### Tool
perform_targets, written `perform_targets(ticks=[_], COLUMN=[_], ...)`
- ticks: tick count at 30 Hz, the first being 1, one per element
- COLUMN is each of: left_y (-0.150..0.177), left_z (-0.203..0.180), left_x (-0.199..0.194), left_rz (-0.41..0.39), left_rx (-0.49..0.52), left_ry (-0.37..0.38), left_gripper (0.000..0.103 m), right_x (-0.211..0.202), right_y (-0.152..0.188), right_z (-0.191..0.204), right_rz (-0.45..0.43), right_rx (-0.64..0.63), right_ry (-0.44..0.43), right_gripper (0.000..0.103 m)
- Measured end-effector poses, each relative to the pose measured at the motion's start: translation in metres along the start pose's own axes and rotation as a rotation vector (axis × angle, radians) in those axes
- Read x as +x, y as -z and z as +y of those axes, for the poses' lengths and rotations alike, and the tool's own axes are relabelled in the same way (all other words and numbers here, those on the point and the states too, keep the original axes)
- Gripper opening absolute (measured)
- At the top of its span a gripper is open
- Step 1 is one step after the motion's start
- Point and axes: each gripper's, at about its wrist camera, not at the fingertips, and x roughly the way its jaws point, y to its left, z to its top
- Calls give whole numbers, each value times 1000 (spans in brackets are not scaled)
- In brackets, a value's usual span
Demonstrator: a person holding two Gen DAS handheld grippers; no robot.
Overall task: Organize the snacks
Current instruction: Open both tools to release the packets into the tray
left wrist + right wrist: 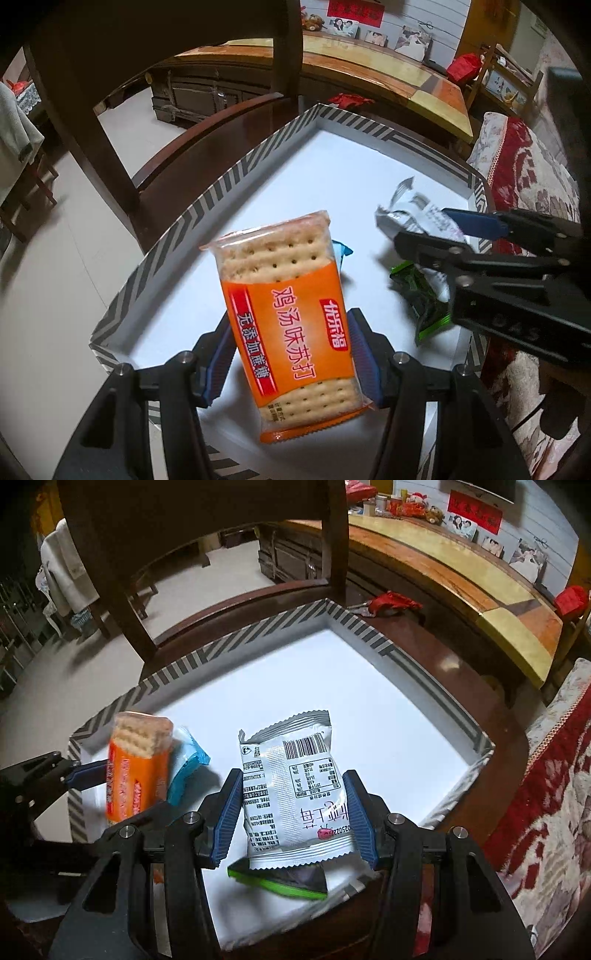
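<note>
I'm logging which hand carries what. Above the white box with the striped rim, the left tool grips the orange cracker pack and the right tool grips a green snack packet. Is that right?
One detail is wrong. The right tool grips the white foil snack packet with a barcode, as the right wrist view shows; the green snack packet lies in the white box with the striped rim. The left tool does grip the orange cracker pack.

green packet (280, 880) half hidden; blue packet (186, 766) mostly hidden

L gripper (291, 354) pointed steeply down, blue pads clamped on both sides of a cracker pack (291, 314). R gripper (295, 812) tilted down likewise, pads pinching a white packet (291, 794) w/ both jaws part-closed.
</note>
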Motion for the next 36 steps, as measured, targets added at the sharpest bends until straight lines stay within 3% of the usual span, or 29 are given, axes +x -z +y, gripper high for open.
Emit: perform_targets(ticks=[8, 12, 18, 36], left_y=[-2, -1, 0, 9], left_z=[2, 3, 7, -7], left_x=[1, -2, -13, -48], left_rz=[10, 6, -21, -82], left_rx=[-12, -16, -53, -58], left_ry=[0, -4, 19, 63], left_gripper=[62, 68, 81, 84], right_x=[11, 11, -14, -100], right_y=[-2, -1, 7, 44], right_z=[2, 4, 11, 15], right_rz=[27, 37, -43, -178], right_rx=[7, 14, 12, 87], right_ry=[-9, -5, 48, 203], right_gripper=[55, 55, 55, 55])
